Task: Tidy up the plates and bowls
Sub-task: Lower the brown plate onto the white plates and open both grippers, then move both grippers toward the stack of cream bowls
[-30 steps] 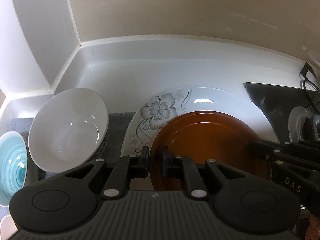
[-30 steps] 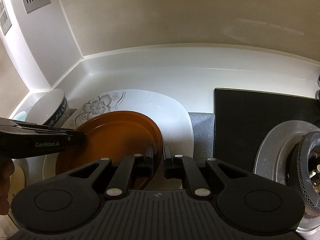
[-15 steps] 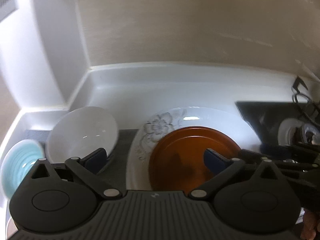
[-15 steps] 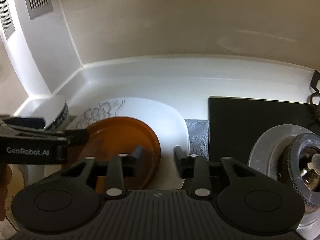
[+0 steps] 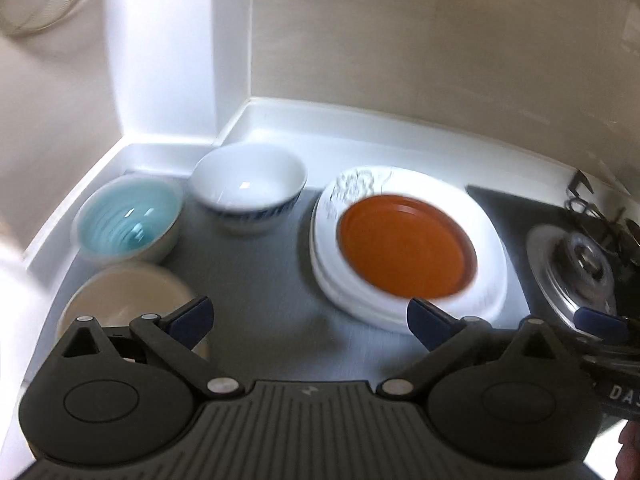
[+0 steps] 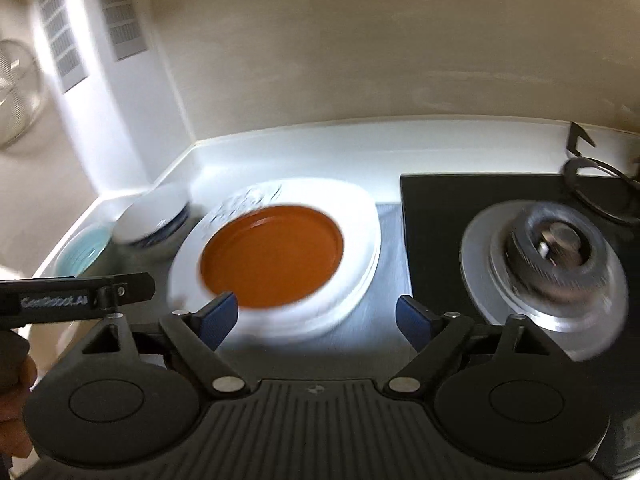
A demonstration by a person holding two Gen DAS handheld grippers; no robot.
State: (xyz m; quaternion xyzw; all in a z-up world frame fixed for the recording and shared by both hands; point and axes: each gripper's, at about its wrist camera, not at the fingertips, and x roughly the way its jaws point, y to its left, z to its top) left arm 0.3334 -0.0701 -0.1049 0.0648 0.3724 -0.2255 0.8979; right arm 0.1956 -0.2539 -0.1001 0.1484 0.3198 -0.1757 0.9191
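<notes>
Landmark: orange plate (image 5: 406,250), laid flat on a stack of white plates (image 5: 490,256) on the grey tabletop (image 5: 256,280).

- Cream bowl (image 5: 120,300): well left of the orange plate, nearest the camera.
- Teal bowl (image 5: 128,216): far left of it, behind the cream bowl.
- White bowl (image 5: 248,184): just left of it, upright.
- Left claw (image 5: 310,322): held before the orange plate, jaws spread wide, nothing gripped.
- Right claw (image 6: 316,320): held before the orange plate, jaws opening, nothing pressed between them.
- Gas burner (image 6: 554,250): right of it, on a black hob (image 6: 432,216).
</notes>
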